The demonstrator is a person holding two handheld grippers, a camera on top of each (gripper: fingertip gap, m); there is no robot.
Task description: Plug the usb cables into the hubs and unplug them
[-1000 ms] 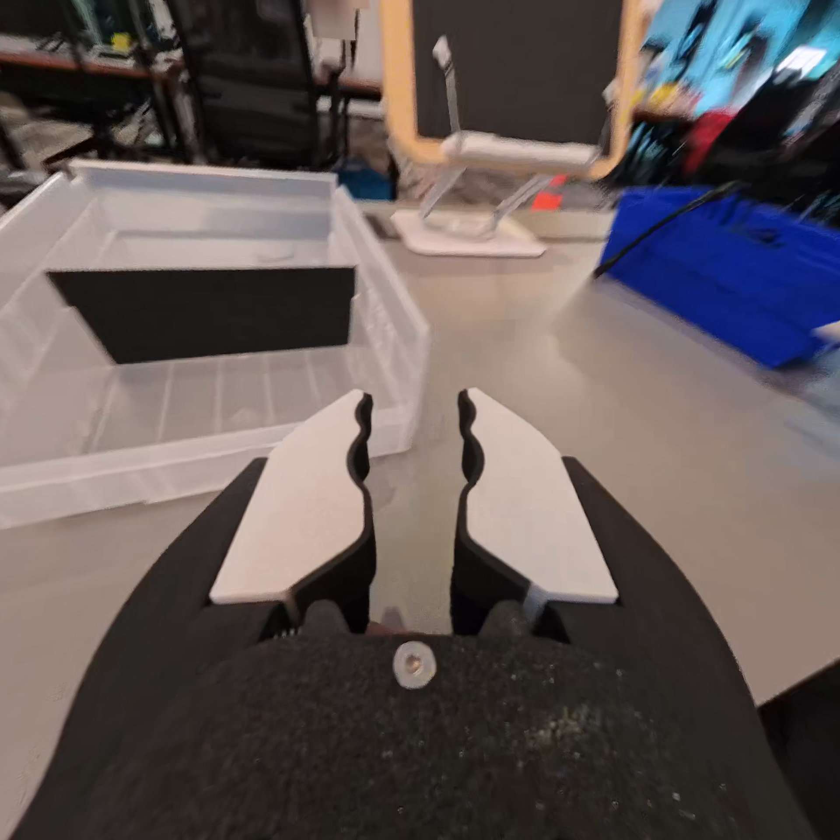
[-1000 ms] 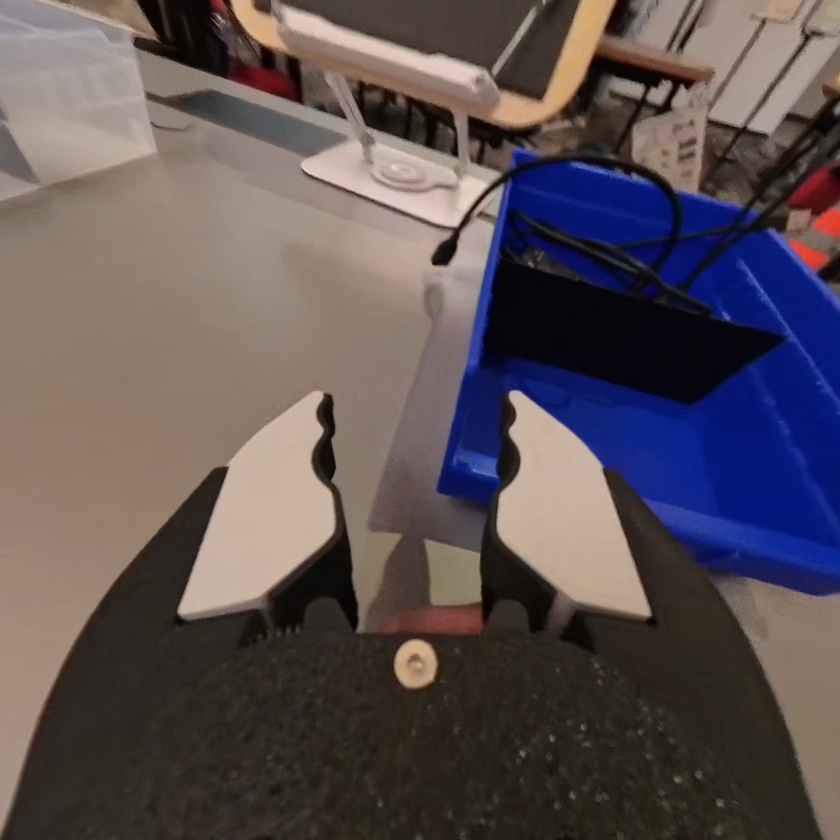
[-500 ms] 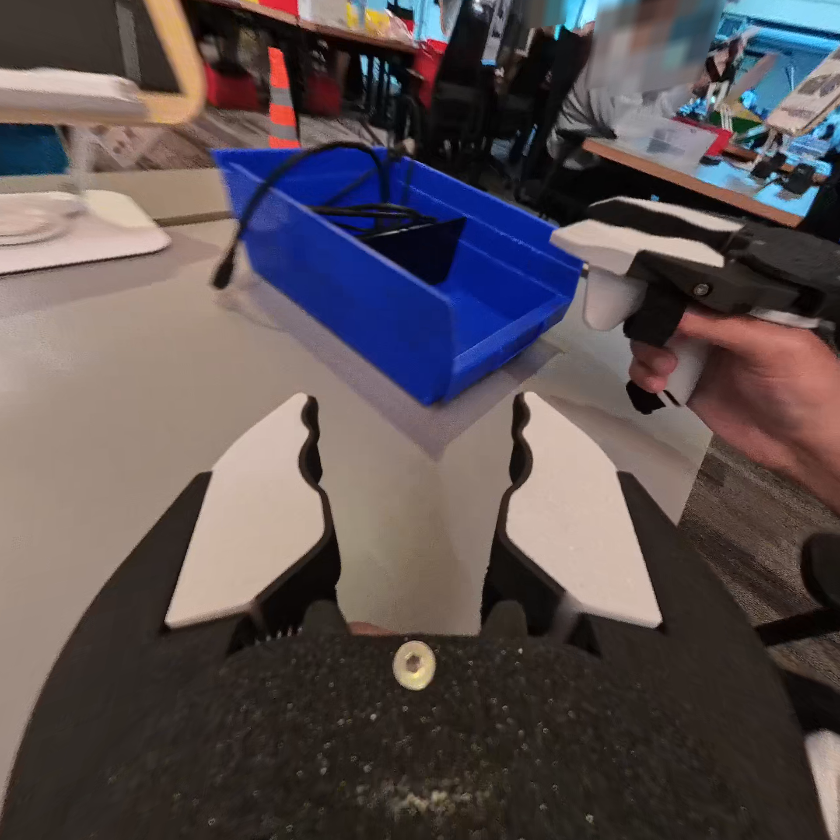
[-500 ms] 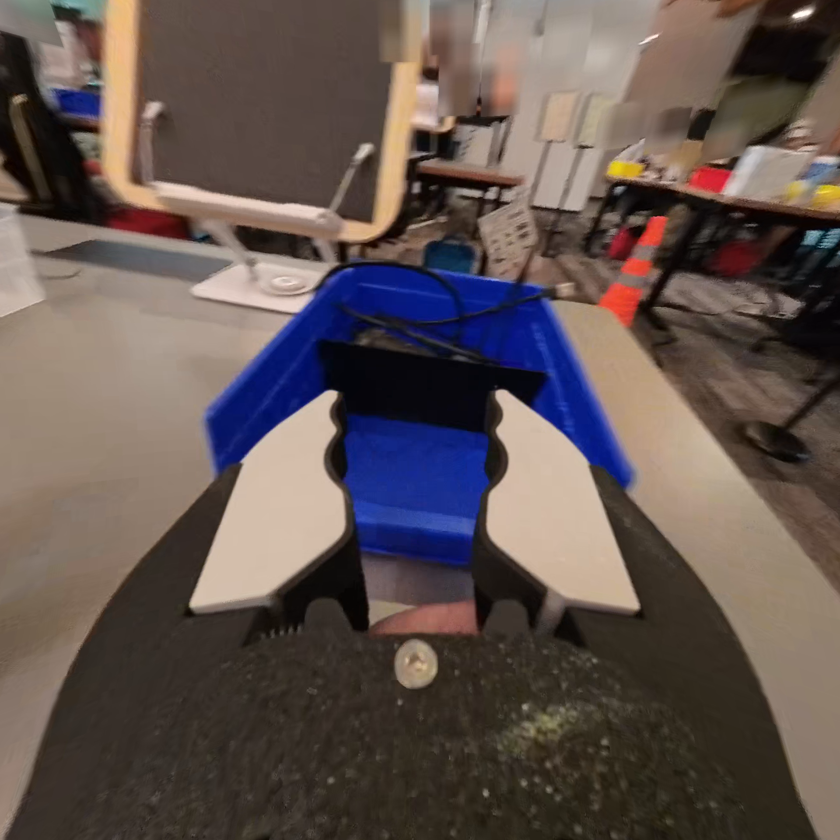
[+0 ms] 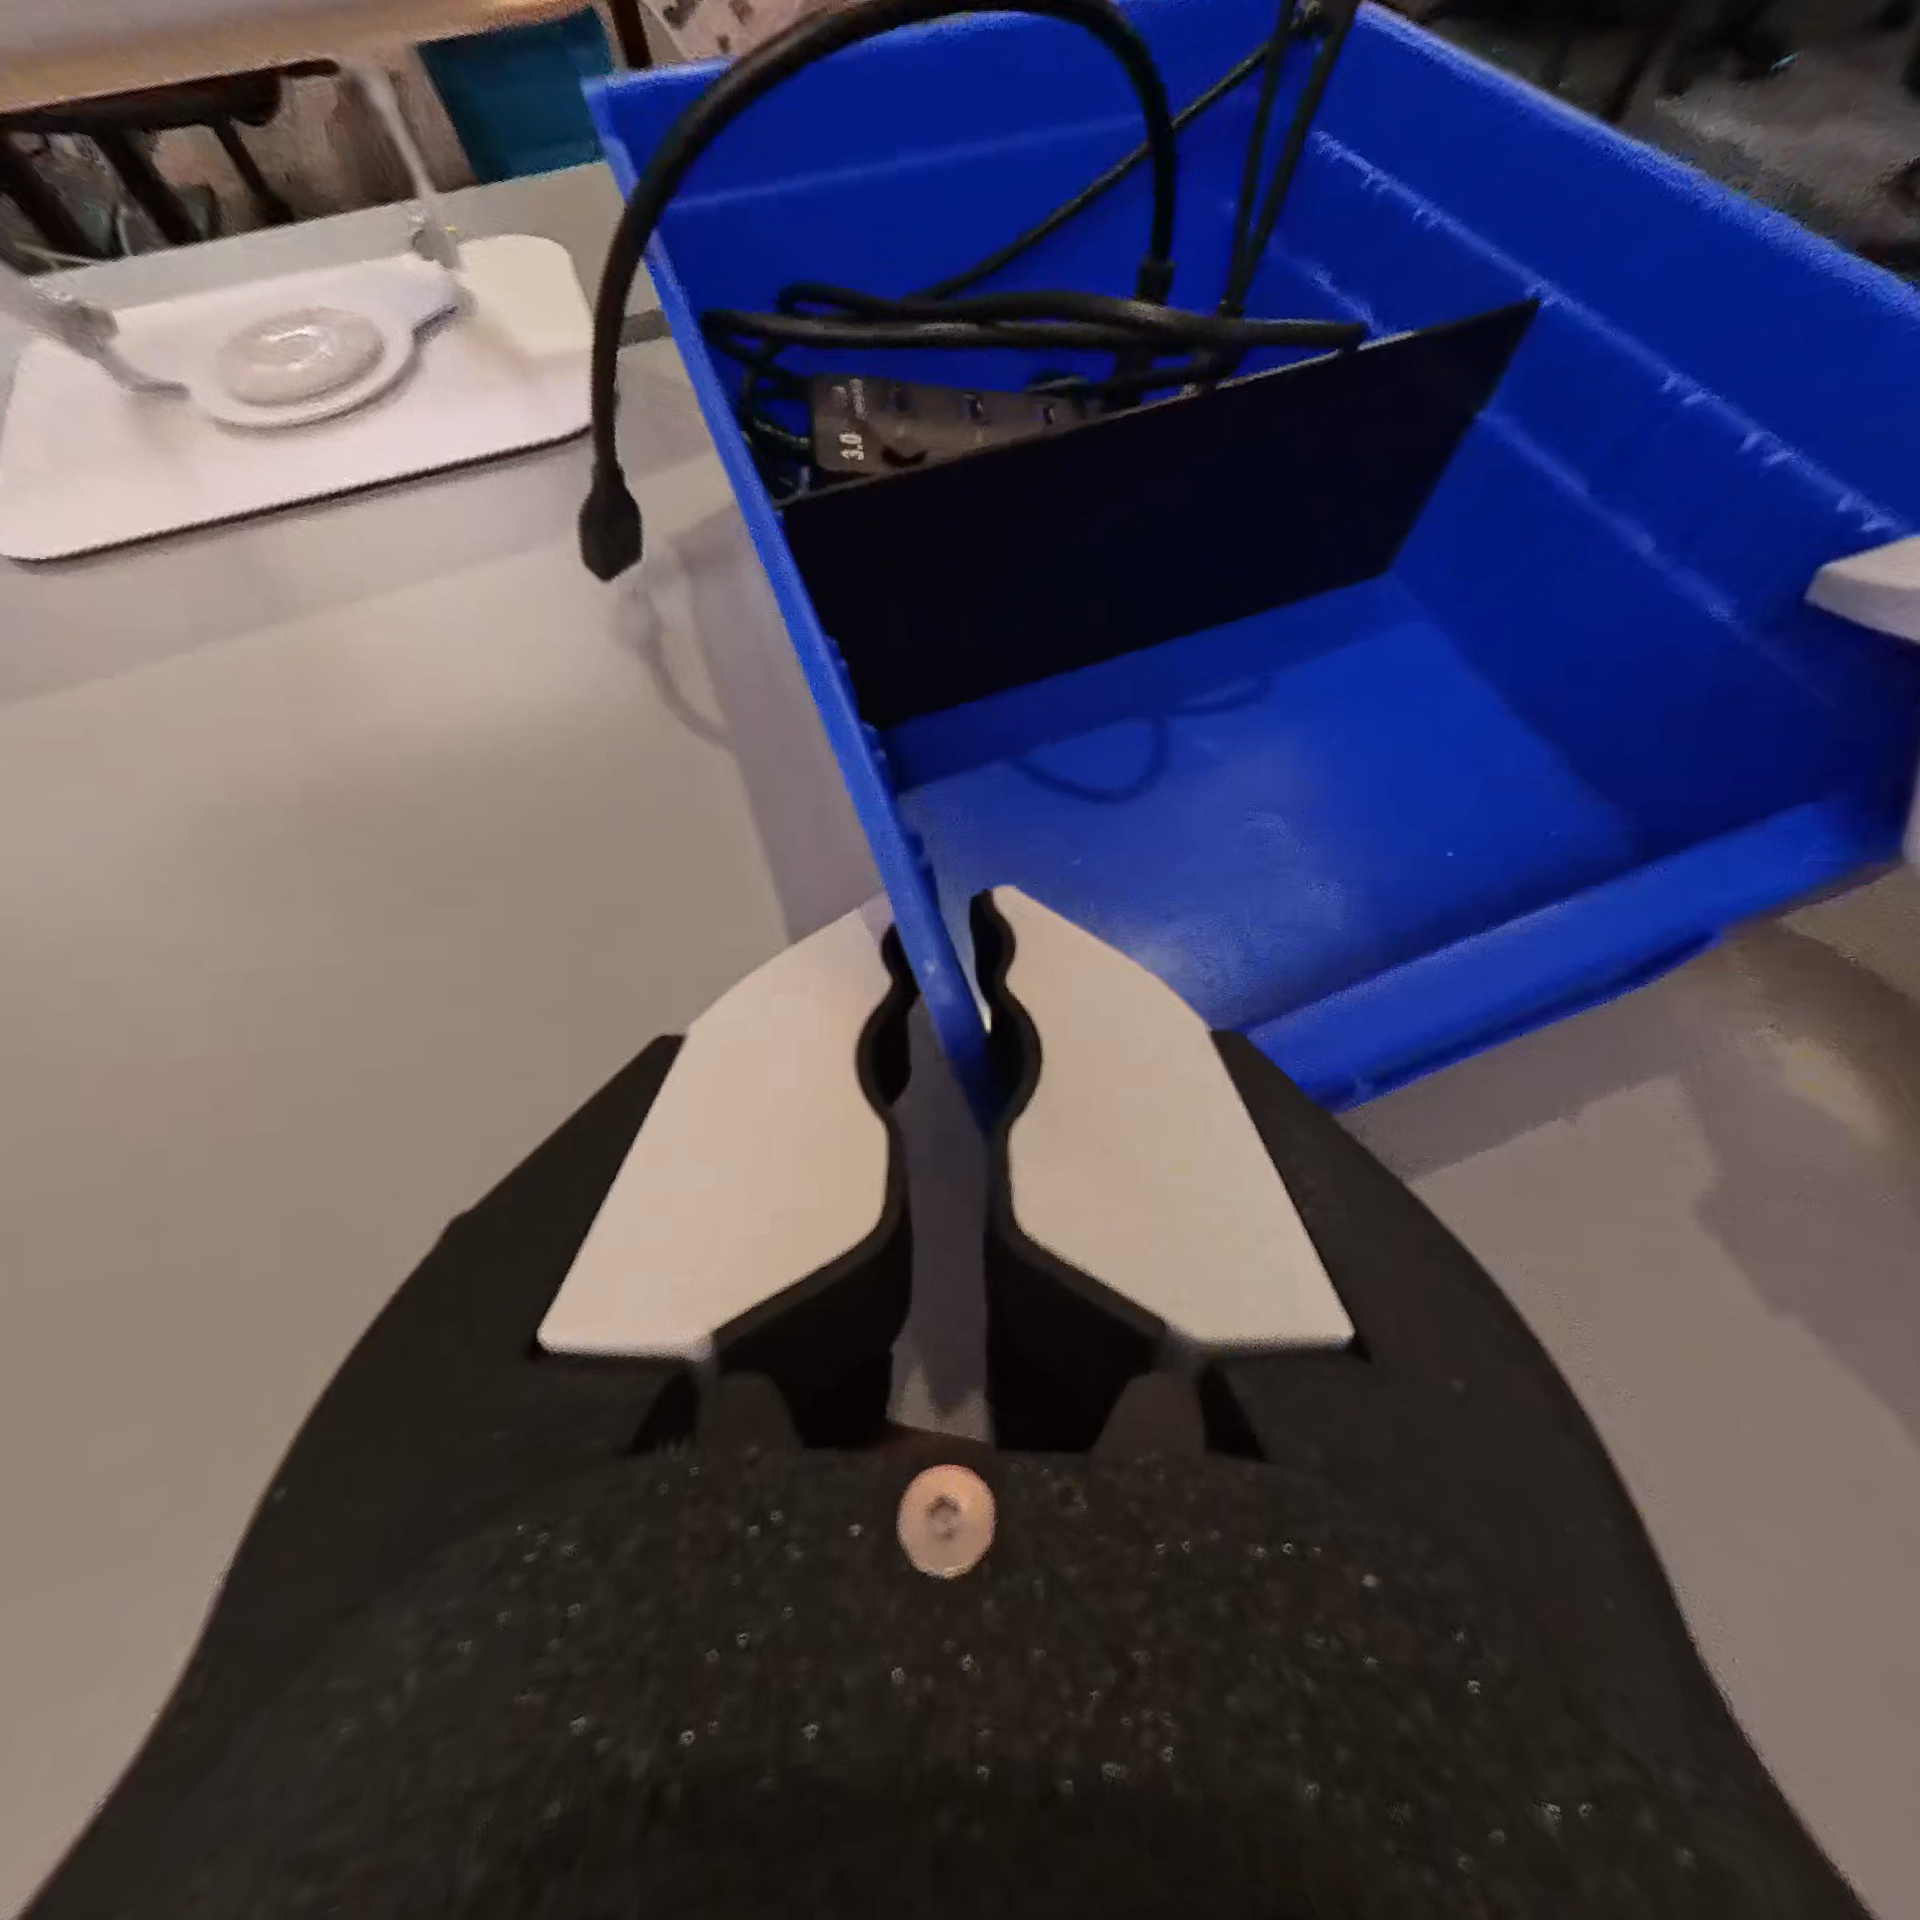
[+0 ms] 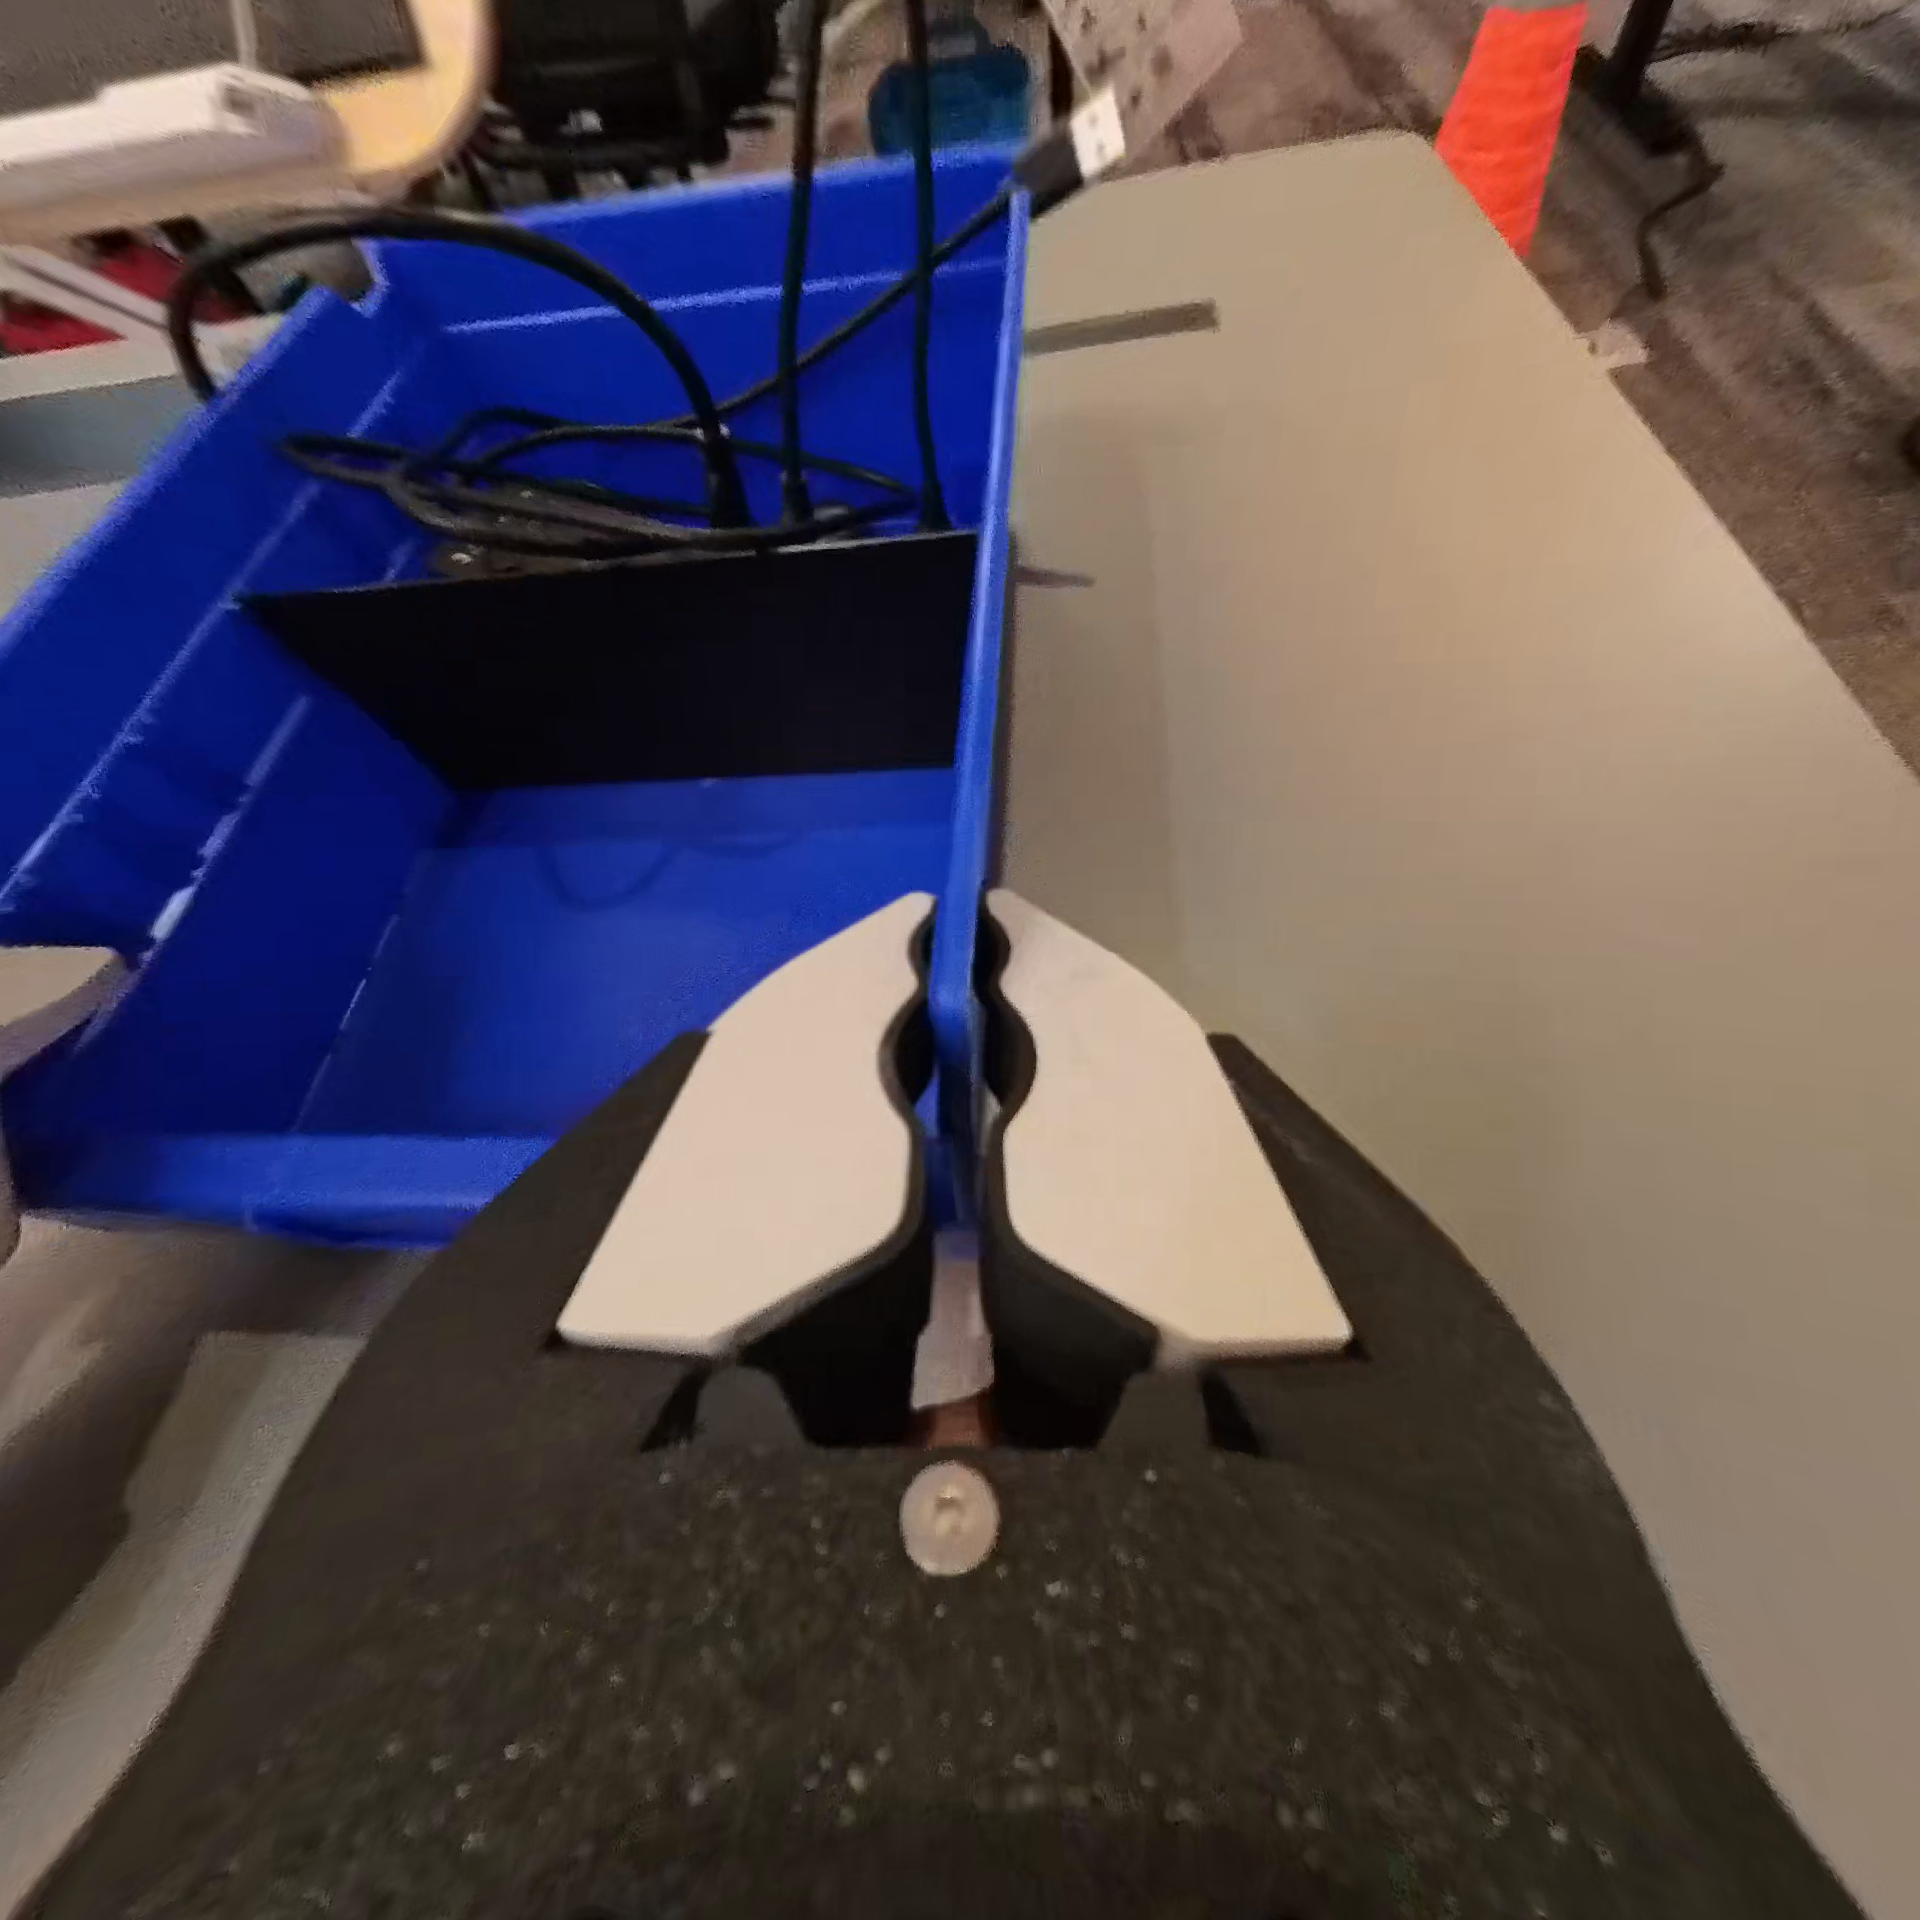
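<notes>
- Fingers [image 5: 790, 1132] of left gripper [image 5: 940, 935] nearly closed, pinching blue bin [image 5: 1351, 831] left wall.
- Right gripper [image 6: 956, 914] likewise clamps right wall.
- USB hub [image 5: 935, 416] and cables [image 5: 1039, 322] behind black divider [image 5: 1122, 520], 12 o'clock.

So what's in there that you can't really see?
- The hub: in the left wrist view only its top strip shows; the black divider hides the rest.
- Where the cables plug in: in the right wrist view the tangle sits behind the divider and is blurred.
- How far the left claw and the right claw reach down the blue bin walls: the claws cover it.
</notes>
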